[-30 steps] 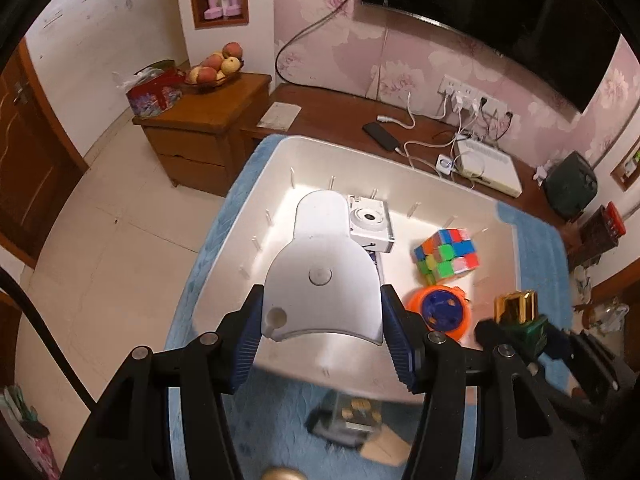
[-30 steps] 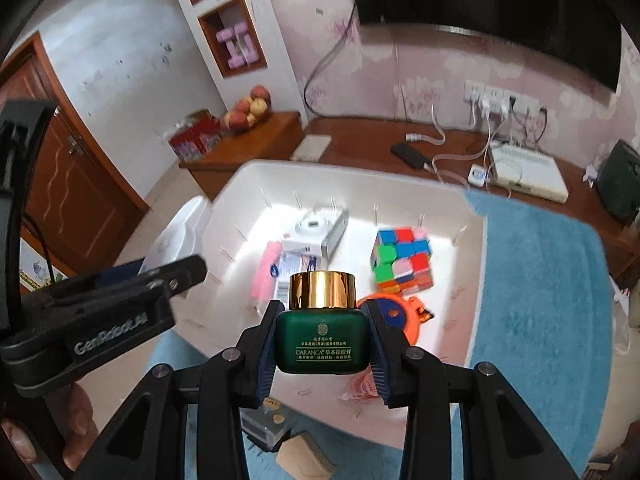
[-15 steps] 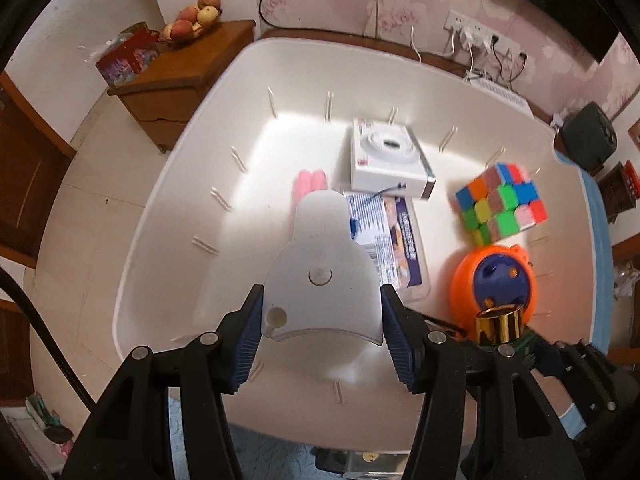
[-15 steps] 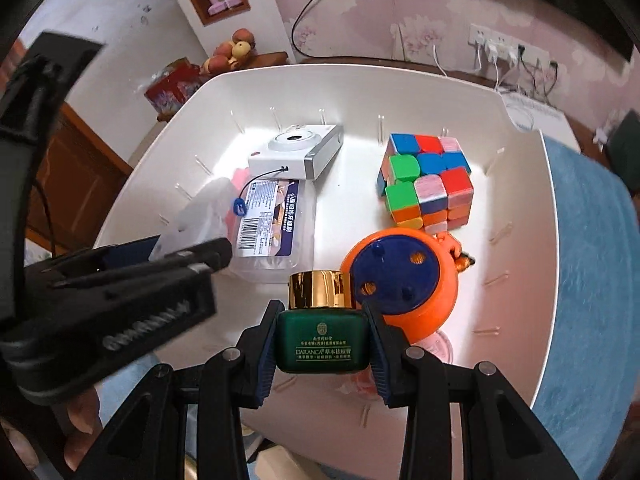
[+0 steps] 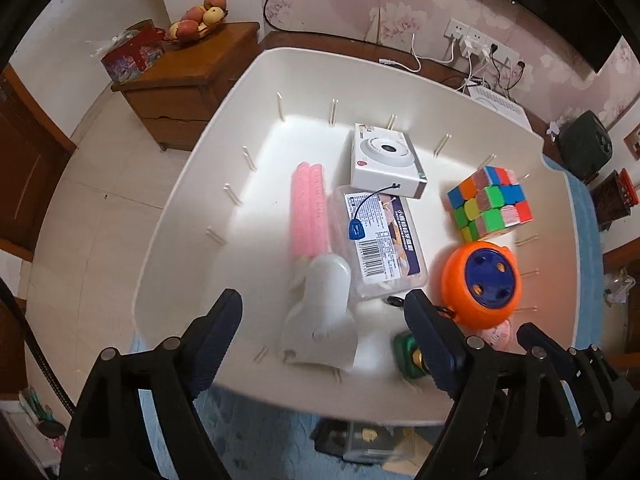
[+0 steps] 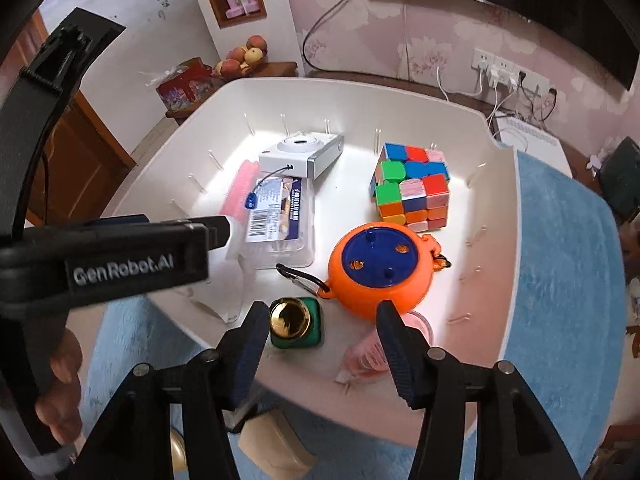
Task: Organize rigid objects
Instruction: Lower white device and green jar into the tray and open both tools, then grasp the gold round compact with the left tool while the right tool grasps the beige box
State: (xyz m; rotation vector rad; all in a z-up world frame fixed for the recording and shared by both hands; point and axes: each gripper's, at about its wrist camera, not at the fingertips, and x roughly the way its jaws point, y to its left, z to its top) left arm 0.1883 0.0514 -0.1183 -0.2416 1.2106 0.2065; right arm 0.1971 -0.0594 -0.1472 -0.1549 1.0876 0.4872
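Observation:
A white bin (image 5: 192,184) (image 6: 500,248) holds several objects. My left gripper (image 5: 322,332) is open above a white scraper-like tool (image 5: 320,320) lying near the bin's front wall. My right gripper (image 6: 320,328) is open above a green jar with a gold cap (image 6: 294,322), which stands on the bin floor; it also shows in the left wrist view (image 5: 406,350). Also inside are a white camera (image 5: 386,160), a pink comb (image 5: 308,208), a clear labelled box (image 5: 376,240), a colour cube (image 6: 412,184) and an orange and blue round case (image 6: 380,268).
The bin stands on a blue mat (image 6: 568,280). A pink packet (image 6: 376,348) lies by the bin's front wall. A clear box and a tan item (image 5: 368,440) lie on the mat in front. A wooden cabinet with fruit (image 5: 188,64) stands behind left.
Both grippers opened. The white tool dropped from my left gripper onto the bin floor. The green jar left my right gripper and now stands in the bin.

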